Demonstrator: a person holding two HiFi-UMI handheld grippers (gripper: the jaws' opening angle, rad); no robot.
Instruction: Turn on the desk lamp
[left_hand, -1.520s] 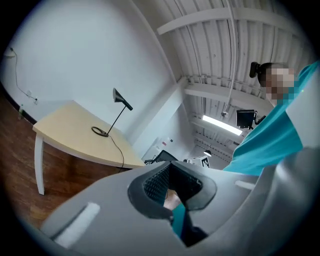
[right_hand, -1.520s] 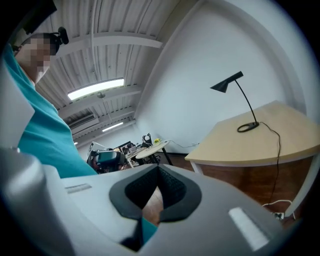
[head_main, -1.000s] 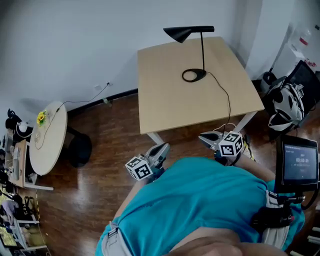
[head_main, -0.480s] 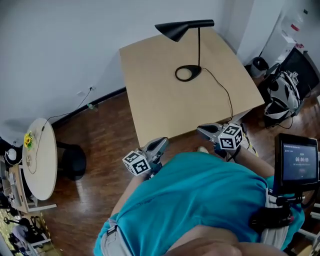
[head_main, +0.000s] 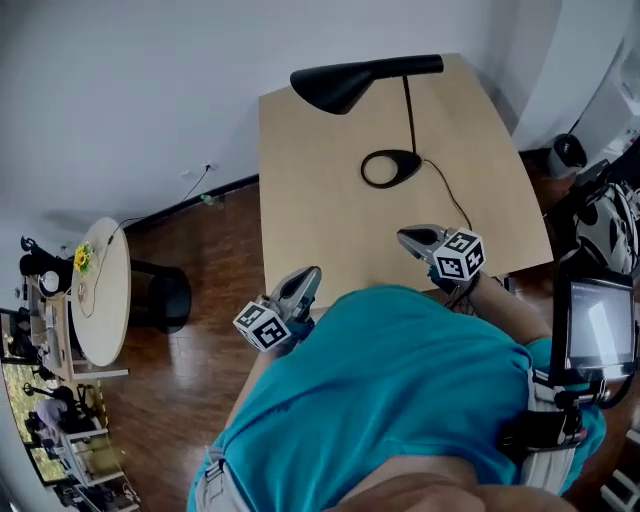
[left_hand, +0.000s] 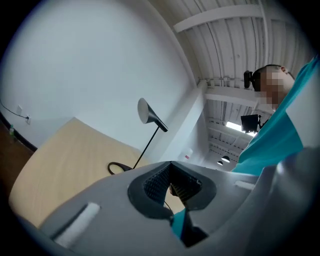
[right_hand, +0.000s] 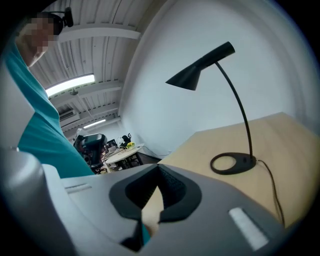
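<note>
Desk lamp stands at the far side of the wooden table, seemingly unlit, well apart from left gripper and right gripper, both clenched on nothing at the near edge; reach and switch press not yet done.

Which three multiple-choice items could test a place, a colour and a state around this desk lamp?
1. Where does the black cone-shaded desk lamp stand? A on a shelf; B on the light wooden square table; C on a chair.
2. What colour is its cord? A black; B red; C white.
3. How is the right gripper? A shut on the cord; B wide open; C shut, empty.
B: its ring base rests on the tabletop. A: a black line leaves the base. C: the jaws meet on nothing.
</note>
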